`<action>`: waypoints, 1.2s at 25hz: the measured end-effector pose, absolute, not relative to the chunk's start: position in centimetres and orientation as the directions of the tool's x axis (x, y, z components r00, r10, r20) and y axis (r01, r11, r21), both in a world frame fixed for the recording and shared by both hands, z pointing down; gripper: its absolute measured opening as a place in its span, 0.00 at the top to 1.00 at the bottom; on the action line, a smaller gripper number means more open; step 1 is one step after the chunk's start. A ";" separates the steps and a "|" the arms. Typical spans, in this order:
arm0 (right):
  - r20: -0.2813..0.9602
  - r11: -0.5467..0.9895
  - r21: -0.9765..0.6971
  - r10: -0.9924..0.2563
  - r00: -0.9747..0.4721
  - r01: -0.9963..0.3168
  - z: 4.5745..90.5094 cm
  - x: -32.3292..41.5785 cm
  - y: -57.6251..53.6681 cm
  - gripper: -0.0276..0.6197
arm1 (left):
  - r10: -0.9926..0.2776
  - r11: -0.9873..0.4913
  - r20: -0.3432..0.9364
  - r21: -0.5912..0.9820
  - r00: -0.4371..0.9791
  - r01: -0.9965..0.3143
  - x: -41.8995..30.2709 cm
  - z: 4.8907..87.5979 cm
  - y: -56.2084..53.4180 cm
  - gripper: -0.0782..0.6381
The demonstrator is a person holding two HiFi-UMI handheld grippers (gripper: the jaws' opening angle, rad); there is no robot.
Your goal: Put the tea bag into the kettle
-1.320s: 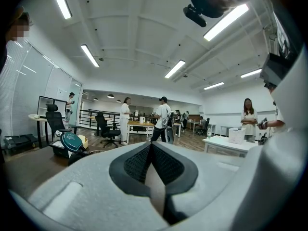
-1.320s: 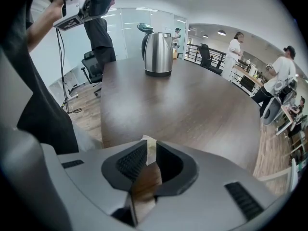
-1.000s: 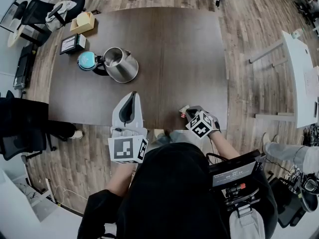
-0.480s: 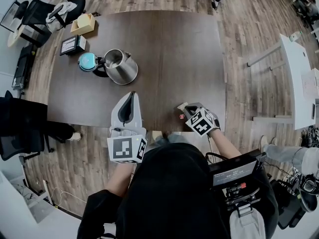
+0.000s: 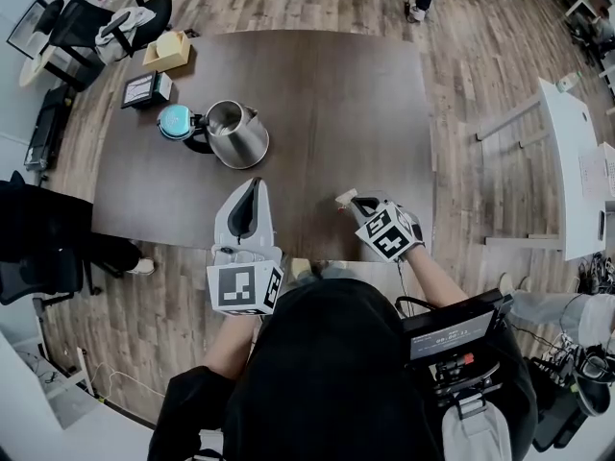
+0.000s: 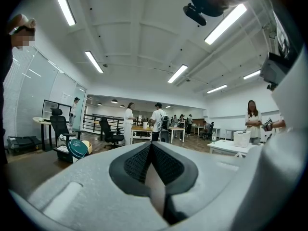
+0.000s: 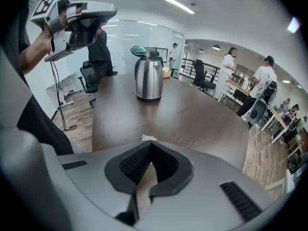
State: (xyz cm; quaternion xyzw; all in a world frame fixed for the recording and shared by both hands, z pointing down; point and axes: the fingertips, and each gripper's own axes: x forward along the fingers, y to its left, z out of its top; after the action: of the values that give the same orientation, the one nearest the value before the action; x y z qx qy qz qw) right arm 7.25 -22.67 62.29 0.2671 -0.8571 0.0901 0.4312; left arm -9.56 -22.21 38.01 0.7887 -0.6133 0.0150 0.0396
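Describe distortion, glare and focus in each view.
Head view: fisheye bows the table's edges; light is even and the kettle is crisp. Left gripper view: ceiling light strips flare white, and a dark vignette rings the frame. Right gripper view: the kettle shows bright reflections; the corners are black.

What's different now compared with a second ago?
The right claw, shut on the tea bag, has carried it slightly forward and left, toward the kettle. Nothing was newly grabbed or let go. The left claw and the kettle stayed where they were.
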 end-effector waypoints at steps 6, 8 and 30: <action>0.762 0.846 0.107 -0.407 -0.504 -0.522 60.0 6.2 -24.2 0.95 | -0.973 -0.221 0.057 0.046 0.223 -0.974 -10.2 37.4 -21.9 0.91; 0.752 0.848 0.113 -0.413 -0.514 -0.517 59.3 5.7 -24.7 0.95 | -0.976 -0.211 0.053 0.044 0.213 -0.977 -10.6 37.2 -21.7 0.91; 0.594 0.845 0.184 -0.503 -0.628 -0.502 48.5 0.9 -29.1 0.95 | -0.987 -0.155 0.038 0.035 0.156 -0.987 -13.2 36.6 -19.8 0.91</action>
State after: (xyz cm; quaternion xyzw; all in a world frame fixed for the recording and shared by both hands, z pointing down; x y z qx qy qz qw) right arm 0.94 -29.05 48.52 0.2785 -0.9022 -0.0003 0.3292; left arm -13.23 -19.78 36.65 0.7599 -0.6495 0.0030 0.0259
